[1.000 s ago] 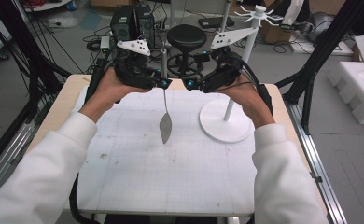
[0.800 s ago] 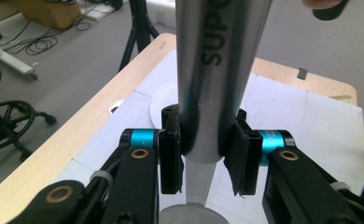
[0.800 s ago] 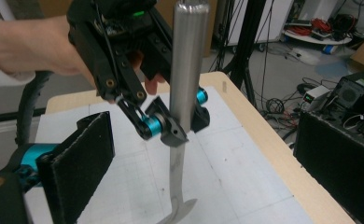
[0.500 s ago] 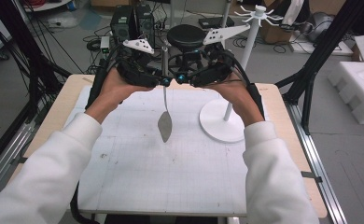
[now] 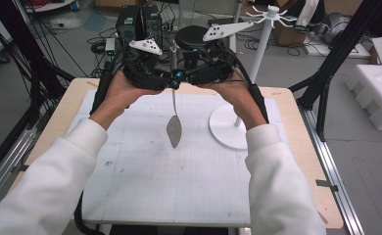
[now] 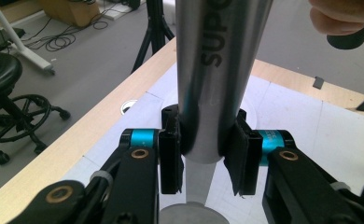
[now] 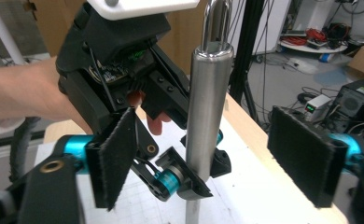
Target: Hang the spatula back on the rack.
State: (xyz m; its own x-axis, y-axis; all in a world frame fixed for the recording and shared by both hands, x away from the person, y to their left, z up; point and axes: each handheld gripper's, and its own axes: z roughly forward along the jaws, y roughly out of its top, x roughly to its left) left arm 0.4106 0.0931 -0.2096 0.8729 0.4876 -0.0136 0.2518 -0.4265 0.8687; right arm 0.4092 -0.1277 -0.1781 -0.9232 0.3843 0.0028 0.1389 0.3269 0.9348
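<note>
A metal spatula hangs upright over the white mat (image 5: 179,191), its leaf-shaped blade (image 5: 174,129) pointing down. Its steel handle (image 6: 213,70) carries lettering, and a loop (image 7: 216,21) tops it. My left gripper (image 6: 203,158) is shut on the handle, with both pads (image 6: 171,158) pressed against it. My right gripper (image 7: 210,158) is open; its pads (image 7: 117,156) stand well apart, one on each side of the handle (image 7: 207,107), without touching it. In the high view the two grippers meet nose to nose at the handle (image 5: 173,73), the left gripper (image 5: 167,83) facing the right gripper (image 5: 191,78).
A white hook stand rises at the right of the mat, with a round base (image 5: 228,125), a thin pole (image 5: 260,58) and arms on top (image 5: 270,12). A black stool (image 5: 191,36) and cables lie beyond the table's far edge.
My right gripper has moved left, up to the handle, bringing its open jaws around it. Both hands have drifted slightly away from the person. The spatula has barely shifted.
</note>
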